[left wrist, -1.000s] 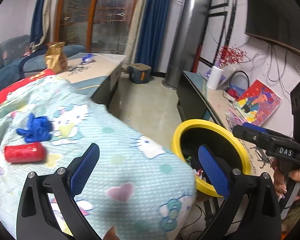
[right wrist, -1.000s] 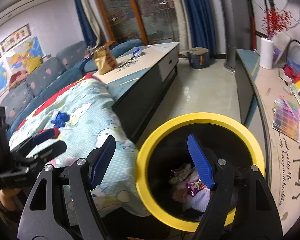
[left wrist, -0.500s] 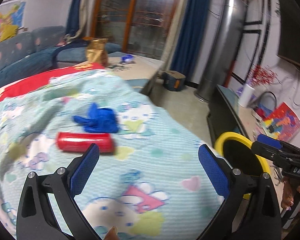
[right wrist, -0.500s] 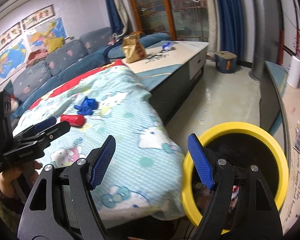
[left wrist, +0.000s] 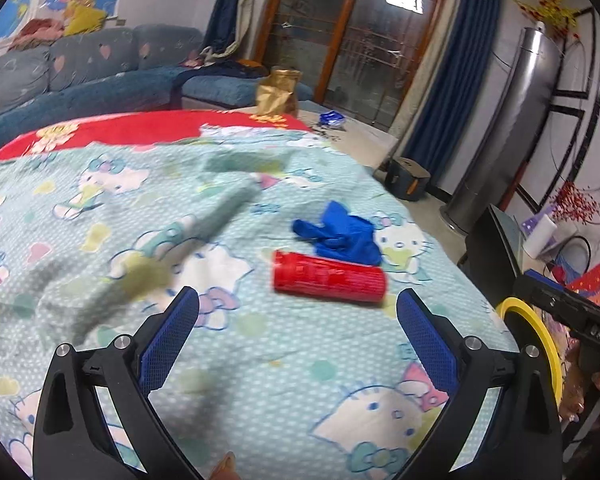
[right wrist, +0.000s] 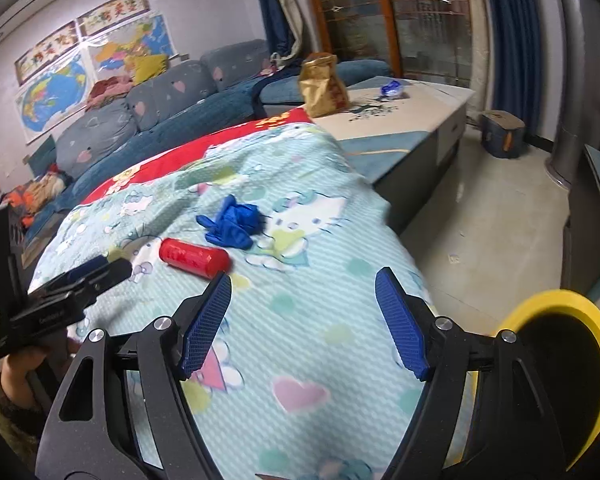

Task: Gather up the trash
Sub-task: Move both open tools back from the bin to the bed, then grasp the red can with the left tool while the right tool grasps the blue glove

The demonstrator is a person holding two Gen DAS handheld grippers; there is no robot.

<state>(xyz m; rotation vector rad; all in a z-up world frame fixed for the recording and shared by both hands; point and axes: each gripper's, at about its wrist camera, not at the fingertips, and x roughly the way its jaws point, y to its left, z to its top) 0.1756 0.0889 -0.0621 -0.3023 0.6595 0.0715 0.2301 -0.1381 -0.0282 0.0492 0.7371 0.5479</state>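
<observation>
Far left, against the wall: blue sofa (left wrist: 100, 76) under maps. In front, cartoon-cat bedsheet (left wrist: 180, 240) spread wide, red cloth (left wrist: 140, 128) along its far edge. Left claw (left wrist: 298, 332) low over the sheet, fingers spread wide, nothing between them. Just beyond its tips, lying on its side on the sheet: red can (left wrist: 328, 278), with crumpled blue glove (left wrist: 340, 234) touching its far side. Further back, brown paper bag (left wrist: 278, 92) upright on the pale desk (right wrist: 412, 112). Right claw (right wrist: 304, 320) likewise spread and empty, over the sheet's near right part, can and glove ahead to its left. Far right, beside the bed's edge: yellow-rimmed bin (right wrist: 560, 360), well apart from can and glove.
</observation>
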